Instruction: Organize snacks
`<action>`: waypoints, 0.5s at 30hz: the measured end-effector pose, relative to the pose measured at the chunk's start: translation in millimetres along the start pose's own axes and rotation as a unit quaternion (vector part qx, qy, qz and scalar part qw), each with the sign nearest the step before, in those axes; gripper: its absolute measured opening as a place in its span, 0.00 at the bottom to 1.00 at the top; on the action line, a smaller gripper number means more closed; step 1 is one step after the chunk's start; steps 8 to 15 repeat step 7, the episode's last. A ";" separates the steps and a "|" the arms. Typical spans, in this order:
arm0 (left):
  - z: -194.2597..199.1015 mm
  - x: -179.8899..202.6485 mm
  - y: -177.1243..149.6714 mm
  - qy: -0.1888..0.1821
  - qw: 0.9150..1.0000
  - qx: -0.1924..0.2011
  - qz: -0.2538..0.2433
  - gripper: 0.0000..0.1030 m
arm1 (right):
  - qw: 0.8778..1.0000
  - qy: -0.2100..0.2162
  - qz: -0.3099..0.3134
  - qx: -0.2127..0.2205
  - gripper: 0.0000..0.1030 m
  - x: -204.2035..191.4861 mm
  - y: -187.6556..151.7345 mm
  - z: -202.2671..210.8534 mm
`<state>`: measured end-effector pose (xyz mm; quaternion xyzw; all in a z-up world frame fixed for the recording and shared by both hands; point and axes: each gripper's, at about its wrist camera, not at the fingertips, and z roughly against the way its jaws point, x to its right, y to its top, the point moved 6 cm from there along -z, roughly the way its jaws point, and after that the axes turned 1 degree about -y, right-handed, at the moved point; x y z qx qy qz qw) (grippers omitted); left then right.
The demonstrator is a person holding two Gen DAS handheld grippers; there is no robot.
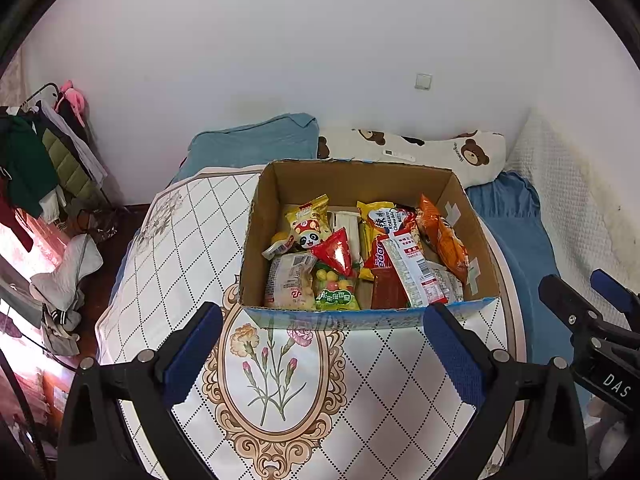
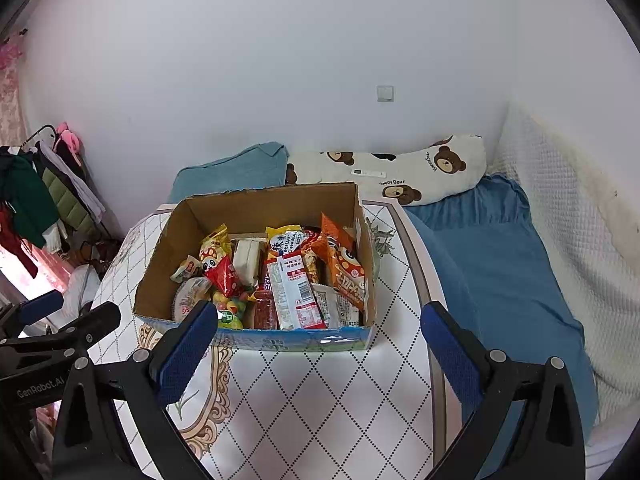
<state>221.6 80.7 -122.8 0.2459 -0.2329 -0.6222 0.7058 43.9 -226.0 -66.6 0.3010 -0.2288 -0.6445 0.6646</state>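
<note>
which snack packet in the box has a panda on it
The yellow packet toward the cardboard box's back left corner; it alone shows a panda face, just behind the red triangular packet.

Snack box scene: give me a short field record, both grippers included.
container: cardboard box, open top, on table
contents: mixed snack packets, including orange packet at right and red triangular packet
left gripper: jaws open, empty, before box
right gripper: jaws open, empty, before box
background: bear pillow

A home bedroom: bear-print pillow (image 2: 404, 168) on a blue-sheeted bed (image 2: 500, 248), clothes rack (image 1: 44, 160) alongside.
</note>
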 end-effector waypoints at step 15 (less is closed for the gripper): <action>5.3 0.9 2.5 0.000 1.000 0.008 -0.002 1.00 | 1.000 0.001 0.001 -0.001 1.00 0.0 1.4 2.6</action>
